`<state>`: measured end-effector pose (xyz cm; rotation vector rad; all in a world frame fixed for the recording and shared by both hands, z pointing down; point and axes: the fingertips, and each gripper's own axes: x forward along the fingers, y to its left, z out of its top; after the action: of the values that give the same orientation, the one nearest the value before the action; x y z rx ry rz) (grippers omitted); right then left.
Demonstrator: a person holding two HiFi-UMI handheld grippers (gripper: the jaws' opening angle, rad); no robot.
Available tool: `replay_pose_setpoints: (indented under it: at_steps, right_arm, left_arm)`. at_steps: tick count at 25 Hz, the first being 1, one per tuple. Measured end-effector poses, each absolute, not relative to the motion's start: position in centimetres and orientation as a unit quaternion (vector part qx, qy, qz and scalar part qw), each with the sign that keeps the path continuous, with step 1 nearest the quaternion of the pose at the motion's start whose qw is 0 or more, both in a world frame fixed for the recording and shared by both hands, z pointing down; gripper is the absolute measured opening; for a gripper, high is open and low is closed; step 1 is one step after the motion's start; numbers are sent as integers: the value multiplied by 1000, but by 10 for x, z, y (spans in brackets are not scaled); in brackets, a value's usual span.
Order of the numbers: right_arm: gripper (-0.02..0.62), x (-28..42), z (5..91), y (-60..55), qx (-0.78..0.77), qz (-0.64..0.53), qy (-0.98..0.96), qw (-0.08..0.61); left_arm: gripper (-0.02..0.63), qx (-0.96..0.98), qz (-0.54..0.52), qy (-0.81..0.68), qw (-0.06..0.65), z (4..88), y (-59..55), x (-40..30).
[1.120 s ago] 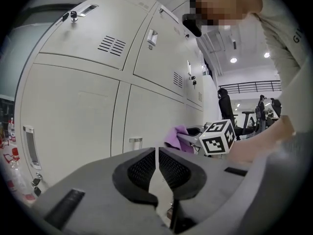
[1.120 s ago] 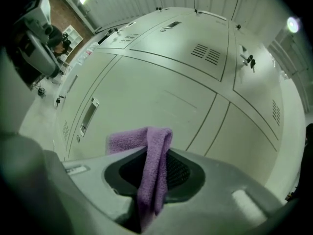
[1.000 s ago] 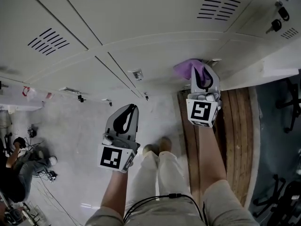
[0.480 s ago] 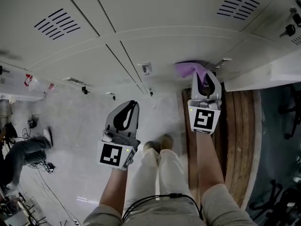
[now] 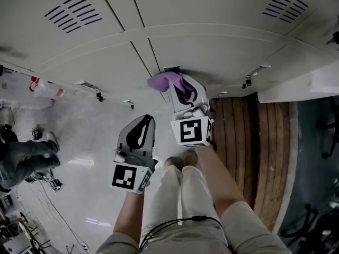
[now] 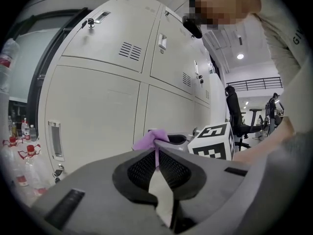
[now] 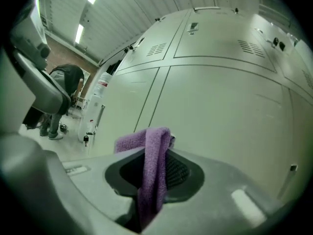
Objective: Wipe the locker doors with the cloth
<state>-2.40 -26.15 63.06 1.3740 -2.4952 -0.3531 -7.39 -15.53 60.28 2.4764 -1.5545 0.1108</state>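
Note:
My right gripper is shut on a purple cloth, which is pressed against a lower locker door near the seam between two doors. In the right gripper view the cloth hangs folded between the jaws, with the pale locker door right ahead. My left gripper hangs lower, away from the lockers, jaws together with nothing in them. The left gripper view looks over its shut jaws at the cloth and the right gripper's marker cube.
Grey lockers with vent slots fill the top of the head view. Keys hang from low locks. A wooden strip lies on the floor to the right. Water bottles stand at left. A person crouches at far left.
My right gripper has swept the cloth leftward along the lower locker door, from near the right handle to the seam at centre. The left gripper has stayed put.

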Motion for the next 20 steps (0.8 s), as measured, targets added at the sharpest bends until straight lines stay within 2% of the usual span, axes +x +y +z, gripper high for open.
replay_pose_setpoints:
  at_steps: [9,20]
  right_arm:
    - [67,0,631,-275,491,-124,-851,140]
    - [71,75,662,-283,510,-152,-817,224]
  left_arm:
    - [18,833,35,-540,119,608,-151,-87]
    - [18,846,38,-518,124,614,-155,-61]
